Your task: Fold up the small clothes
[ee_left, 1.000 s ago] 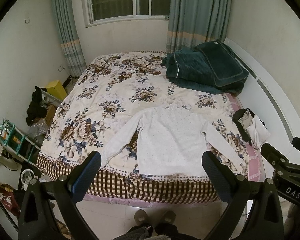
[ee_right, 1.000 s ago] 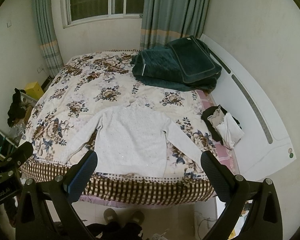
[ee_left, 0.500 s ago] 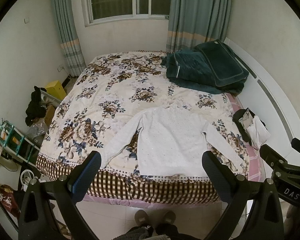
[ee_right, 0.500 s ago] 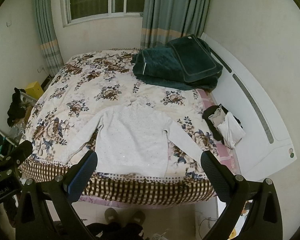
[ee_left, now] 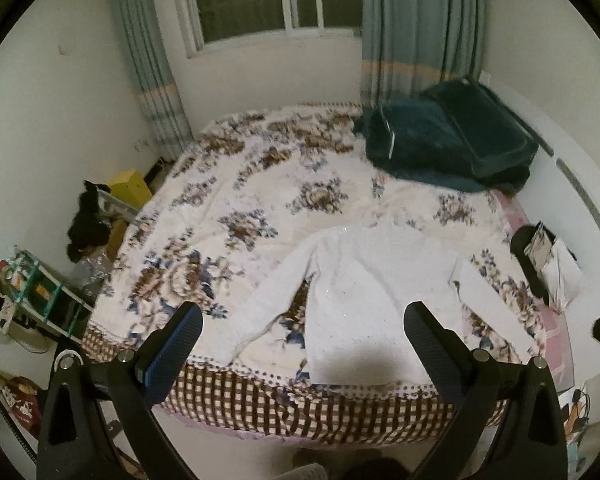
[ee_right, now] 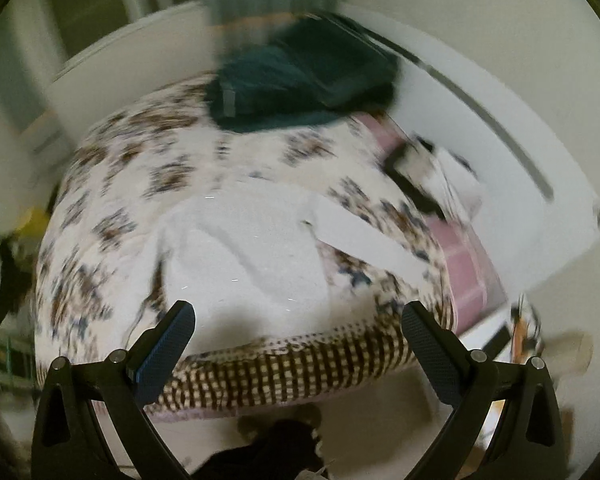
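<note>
A small white long-sleeved sweater lies flat, sleeves spread, near the foot edge of a bed with a floral cover. It also shows, blurred, in the right wrist view. My left gripper is open and empty, held above the bed's foot edge in front of the sweater's hem. My right gripper is open and empty, also in front of the hem, tilted toward the right sleeve.
A folded dark green blanket lies at the bed's far right. A dark and white clothes pile sits at the right edge by the white headboard. Clutter and a yellow box stand on the floor at left.
Both grippers have moved closer to the bed and lower. The right view has swung and tilted, now blurred. The sweater has not moved.
</note>
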{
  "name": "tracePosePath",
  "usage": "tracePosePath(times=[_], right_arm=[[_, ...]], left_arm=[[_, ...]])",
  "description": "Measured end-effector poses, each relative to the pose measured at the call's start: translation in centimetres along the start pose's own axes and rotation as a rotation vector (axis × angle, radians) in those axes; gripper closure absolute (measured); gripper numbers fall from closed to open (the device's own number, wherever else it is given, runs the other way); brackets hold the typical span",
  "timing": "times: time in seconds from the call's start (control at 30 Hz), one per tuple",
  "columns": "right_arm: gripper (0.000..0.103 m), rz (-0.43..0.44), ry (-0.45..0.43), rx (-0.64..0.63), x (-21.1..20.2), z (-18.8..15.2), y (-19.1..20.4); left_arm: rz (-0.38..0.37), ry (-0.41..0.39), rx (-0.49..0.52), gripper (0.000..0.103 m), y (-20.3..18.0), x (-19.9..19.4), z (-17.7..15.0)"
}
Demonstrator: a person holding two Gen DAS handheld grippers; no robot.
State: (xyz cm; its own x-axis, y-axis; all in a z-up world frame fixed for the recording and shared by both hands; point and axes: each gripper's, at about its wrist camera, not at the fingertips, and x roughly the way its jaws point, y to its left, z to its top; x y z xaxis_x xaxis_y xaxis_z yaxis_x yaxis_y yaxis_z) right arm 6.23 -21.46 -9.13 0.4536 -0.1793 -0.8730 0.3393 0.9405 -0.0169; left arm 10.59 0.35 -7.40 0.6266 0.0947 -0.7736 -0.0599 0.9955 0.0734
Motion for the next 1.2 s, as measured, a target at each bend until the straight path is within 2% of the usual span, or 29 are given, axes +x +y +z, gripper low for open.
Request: tracePosePath(times=[0.1, 0.27, 0.33, 0.5, 0.57, 0.63, 0.77, 0.8, 0.87, 0.9, 0.93, 1.0, 1.07, 1.2], right_arm=[[0.0, -0.021, 0.08, 0.151, 6.2, 0.6, -6.3], [0.003, -0.099, 0.2, 0.416, 18.6, 1.2, -19.9], [0.018, -0.08, 0.241, 0.537, 24.8, 1.3, -26.0], [0.02, -0.061, 0.387, 0.777, 41.0, -0.7, -37.8], [0.02, -0.073, 0.433, 0.831, 46.6, -1.7, -40.4], [0.02, -0.043, 0.45, 0.875, 51.5, -2.7, -41.9], [0.02, 0.01, 0.476, 0.937, 60.0, -4.1, -43.1], [0.02, 0.03, 0.477, 0.944, 61.2, -4.2, -43.0], [0.031, 0.038, 0.459, 0.936, 62.8, -3.9, -42.5], [0.064, 0.026, 0.431, 0.911, 62.7, -3.5, -42.2], [0.092, 0.014, 0.422, 0.878, 62.4, -3.0, -41.9], [0.092, 0.059, 0.386, 0.886, 61.4, -2.1, -42.6], [0.093, 0.037, 0.312, 0.865, 59.3, -0.5, -44.1], [0.093, -0.015, 0.263, 0.833, 56.7, 3.0, -46.3]], left_arm=[[0.016, 0.046, 0.029, 0.0, -1.9, 5.2, -0.4], [0.101, 0.125, 0.077, 0.0, -5.1, 13.4, -1.1], [0.14, 0.176, 0.094, 0.0, -6.8, 17.4, -1.4], [0.215, 0.276, 0.108, 0.0, -10.3, 26.3, -2.8], [0.222, 0.334, 0.106, 0.0, -11.5, 29.9, -3.6], [0.231, 0.386, 0.128, 0.0, -12.7, 33.3, -4.8], [0.271, 0.468, 0.144, 0.0, -14.1, 38.2, -6.5], [0.276, 0.487, 0.145, 0.0, -14.3, 39.2, -7.0], [0.278, 0.51, 0.154, 0.0, -15.1, 40.9, -7.6], [0.278, 0.517, 0.164, 0.0, -15.4, 41.6, -8.0], [0.276, 0.519, 0.17, 0.0, -15.7, 42.0, -8.1], [0.257, 0.518, 0.177, 0.0, -16.2, 42.9, -8.3], [0.228, 0.517, 0.168, 0.0, -16.7, 43.6, -8.3], [0.146, 0.499, 0.146, 0.0, -17.2, 44.9, -8.6]])
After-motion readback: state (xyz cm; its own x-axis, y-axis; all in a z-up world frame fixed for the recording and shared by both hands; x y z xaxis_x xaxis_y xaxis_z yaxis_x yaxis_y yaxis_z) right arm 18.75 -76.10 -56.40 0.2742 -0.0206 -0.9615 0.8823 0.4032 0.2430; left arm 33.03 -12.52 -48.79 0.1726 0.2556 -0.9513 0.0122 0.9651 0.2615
